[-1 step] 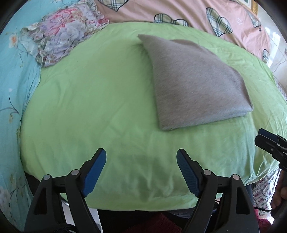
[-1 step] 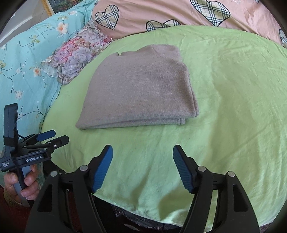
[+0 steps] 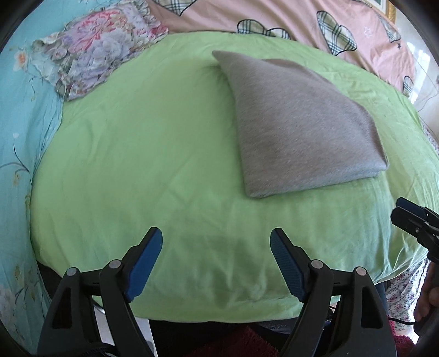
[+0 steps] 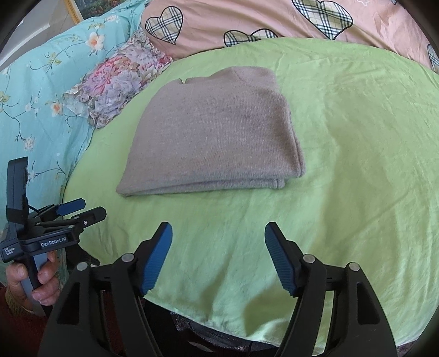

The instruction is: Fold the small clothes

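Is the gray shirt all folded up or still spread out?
Folded. The gray shirt lies as a neat rectangle on the green sheet, with stacked layers showing along its near edge.

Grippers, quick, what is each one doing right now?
Left gripper: open, holding nothing, short of the folded gray garment.
Right gripper: open, holding nothing.

A bedroom in a home: a bed spread with a green sheet (image 4: 343, 164), a pink heart-patterned quilt (image 4: 247, 19) at twelve o'clock, a turquoise floral cover (image 4: 41, 96) at nine o'clock, and a flowered pillowcase (image 4: 118, 82) at ten o'clock between them.
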